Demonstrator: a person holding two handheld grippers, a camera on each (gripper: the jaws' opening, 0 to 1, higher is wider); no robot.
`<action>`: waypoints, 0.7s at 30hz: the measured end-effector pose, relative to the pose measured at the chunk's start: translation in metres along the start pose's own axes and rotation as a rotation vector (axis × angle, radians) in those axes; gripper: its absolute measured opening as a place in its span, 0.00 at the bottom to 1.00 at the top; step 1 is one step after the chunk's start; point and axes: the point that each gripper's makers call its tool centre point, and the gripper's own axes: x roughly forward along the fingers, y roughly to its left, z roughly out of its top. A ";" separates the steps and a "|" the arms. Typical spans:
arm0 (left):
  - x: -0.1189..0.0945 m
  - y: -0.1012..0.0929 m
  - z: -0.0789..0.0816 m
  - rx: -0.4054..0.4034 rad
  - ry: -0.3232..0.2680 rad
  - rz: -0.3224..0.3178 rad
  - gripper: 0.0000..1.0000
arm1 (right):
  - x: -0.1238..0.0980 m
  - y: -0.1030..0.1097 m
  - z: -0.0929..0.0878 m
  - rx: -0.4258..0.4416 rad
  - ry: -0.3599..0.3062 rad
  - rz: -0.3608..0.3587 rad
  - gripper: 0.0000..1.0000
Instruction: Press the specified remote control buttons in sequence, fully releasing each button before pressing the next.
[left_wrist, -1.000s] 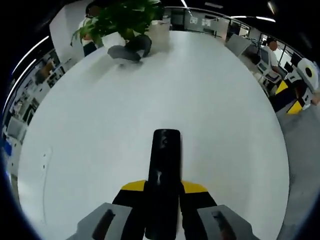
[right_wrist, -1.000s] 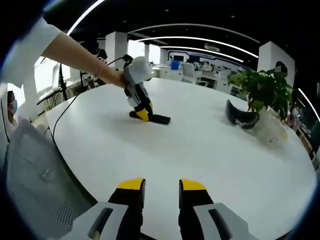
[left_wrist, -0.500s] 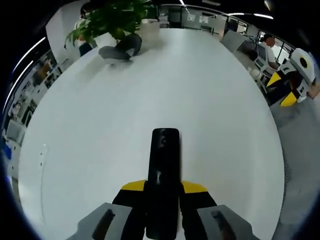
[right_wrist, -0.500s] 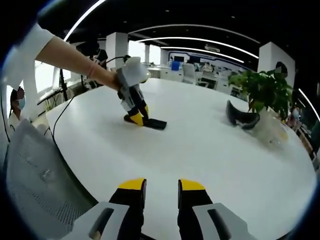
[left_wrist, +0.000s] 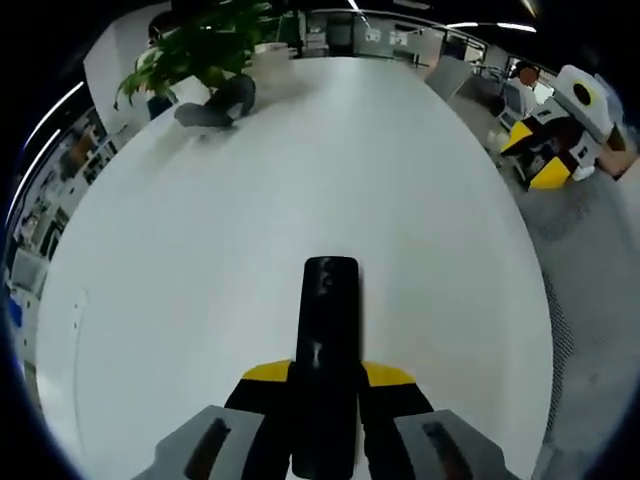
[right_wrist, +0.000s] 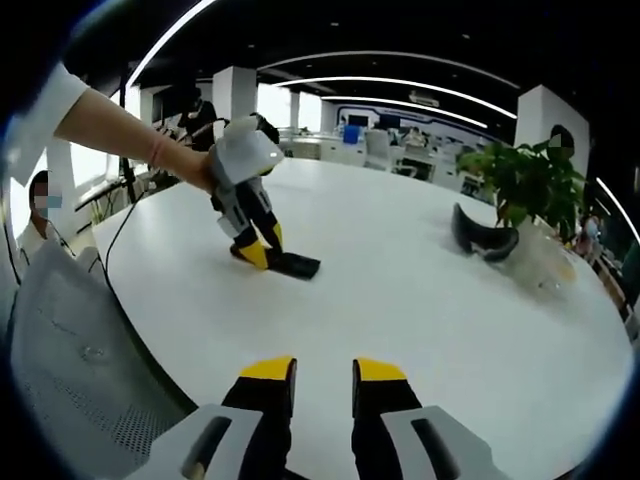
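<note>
A black remote (left_wrist: 328, 340) lies lengthwise between my left gripper's (left_wrist: 326, 378) yellow-tipped jaws, which are shut on its rear half; its front end points out over the white table (left_wrist: 200, 260). In the right gripper view the same left gripper (right_wrist: 252, 252), held by a person's hand, rests the remote (right_wrist: 293, 265) low on the table at left of centre. My right gripper (right_wrist: 322, 370) hovers at the table's near edge, open by a narrow gap with nothing between its fingers. It also appears as the right gripper (left_wrist: 545, 150) past the table's edge at upper right.
A potted plant (right_wrist: 525, 178) and a dark curved headset-like object (right_wrist: 483, 232) sit at the table's far side; the plant (left_wrist: 200, 50) and that object (left_wrist: 213, 105) also appear at upper left. A grey mesh chair (right_wrist: 75, 350) stands by the near-left edge.
The left gripper has carried the remote nearer to the right gripper along the table. The right gripper's jaws have narrowed slightly. The left gripper view has turned.
</note>
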 end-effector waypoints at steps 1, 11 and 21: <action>0.000 -0.004 0.000 0.001 0.000 -0.003 0.24 | 0.000 0.000 0.000 0.002 0.000 -0.001 0.19; -0.002 -0.030 -0.003 0.017 0.001 -0.009 0.24 | 0.000 0.001 -0.001 0.006 0.002 0.005 0.19; -0.003 -0.057 -0.005 0.050 0.016 -0.018 0.24 | 0.001 0.003 -0.002 0.000 0.011 0.013 0.18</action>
